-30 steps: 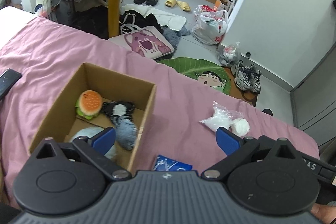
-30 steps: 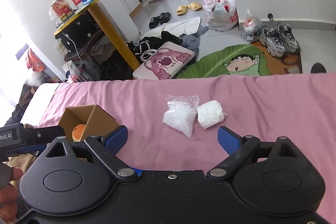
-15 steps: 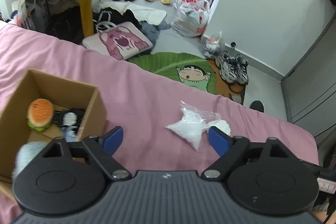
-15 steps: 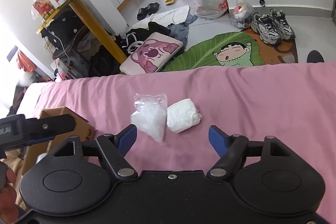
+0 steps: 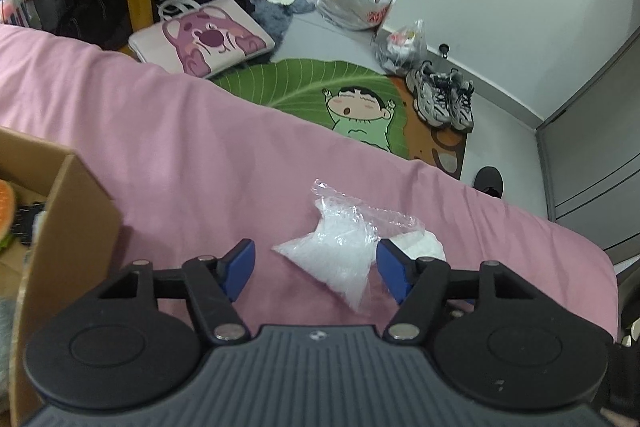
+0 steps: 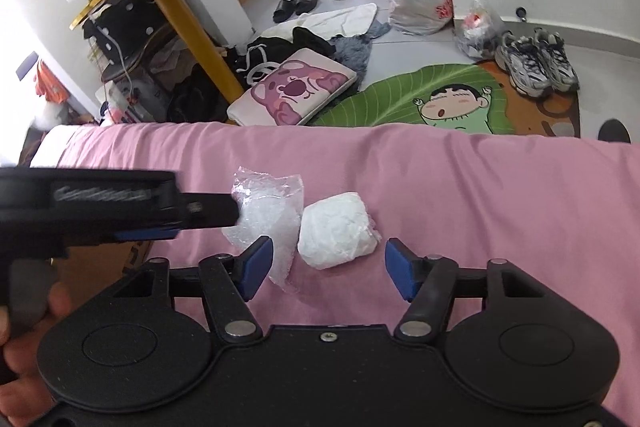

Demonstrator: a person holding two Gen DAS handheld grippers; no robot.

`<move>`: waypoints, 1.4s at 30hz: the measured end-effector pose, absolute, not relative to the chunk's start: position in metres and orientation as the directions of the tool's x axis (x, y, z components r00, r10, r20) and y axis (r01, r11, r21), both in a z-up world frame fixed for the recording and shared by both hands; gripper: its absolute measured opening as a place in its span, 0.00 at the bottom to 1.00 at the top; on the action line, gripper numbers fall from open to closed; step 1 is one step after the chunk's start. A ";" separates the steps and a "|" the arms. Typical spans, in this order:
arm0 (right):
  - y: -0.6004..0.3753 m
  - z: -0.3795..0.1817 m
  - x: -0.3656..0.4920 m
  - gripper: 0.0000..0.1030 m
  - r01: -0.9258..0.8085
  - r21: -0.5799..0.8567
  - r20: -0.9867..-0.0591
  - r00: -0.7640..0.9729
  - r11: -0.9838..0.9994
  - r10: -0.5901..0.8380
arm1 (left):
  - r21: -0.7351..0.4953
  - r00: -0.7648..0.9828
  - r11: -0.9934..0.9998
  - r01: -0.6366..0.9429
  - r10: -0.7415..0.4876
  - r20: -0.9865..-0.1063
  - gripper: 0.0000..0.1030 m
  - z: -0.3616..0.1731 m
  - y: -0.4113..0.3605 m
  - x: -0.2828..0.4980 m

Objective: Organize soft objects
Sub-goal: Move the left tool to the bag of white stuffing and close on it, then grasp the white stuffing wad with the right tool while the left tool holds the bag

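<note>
Two soft things lie side by side on the pink bed: a clear bag of white filling and, touching it on its right, a white bundle. The left gripper hangs just short of the bag, jaws spread wide and empty, the bag sitting squarely in the gap between the blue pads. The bag's long axis runs from its crumpled open top at the far end down to a tapered corner near the gripper, roughly along the line of the fingers, so the jaws would close across its narrow width. In this view the bundle peeks out behind the right-hand pad.

The right gripper is also wide open and holds nothing; the bundle lies straight ahead between its pads, with the bag off by the left one. From there the left tool is seen reaching in over the bag from the left.

Each hand looks nearest its own piece. The box stands to the left, beside the left gripper, so I would expect the bag to go first.
</note>
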State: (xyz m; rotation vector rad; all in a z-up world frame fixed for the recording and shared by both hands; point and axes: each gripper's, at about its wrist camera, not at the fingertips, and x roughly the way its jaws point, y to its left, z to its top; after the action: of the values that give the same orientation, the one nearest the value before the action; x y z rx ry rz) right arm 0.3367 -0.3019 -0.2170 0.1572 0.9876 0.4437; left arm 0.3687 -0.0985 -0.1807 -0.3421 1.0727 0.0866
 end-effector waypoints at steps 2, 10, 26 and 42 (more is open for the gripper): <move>-0.300 -0.220 0.337 0.55 -0.293 0.325 -0.772 0.468 0.899 0.431 | -0.239 0.469 0.941 -0.240 -0.103 -0.877 0.61 -0.188 -0.099 0.375; -0.291 -0.231 0.353 0.51 -0.307 0.281 -0.774 0.487 0.909 0.404 | -0.274 0.434 0.926 -0.260 -0.141 -0.890 0.54 -0.211 -0.097 0.391; -0.289 -0.220 0.355 0.42 -0.315 0.319 -0.762 0.476 0.894 0.439 | -0.323 0.452 0.915 -0.243 -0.188 -0.872 0.25 -0.198 -0.093 0.390; -0.283 -0.186 0.336 0.42 -0.348 0.310 -0.731 0.508 0.885 0.456 | -0.293 0.525 0.929 -0.225 -0.138 -0.840 0.25 -0.144 -0.082 0.352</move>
State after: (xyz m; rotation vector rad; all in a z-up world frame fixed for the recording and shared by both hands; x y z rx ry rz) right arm 0.3362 -0.2828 -0.1862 0.1288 0.9180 0.4855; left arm 0.3521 -0.0818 -0.1442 -0.3918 1.0238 0.0538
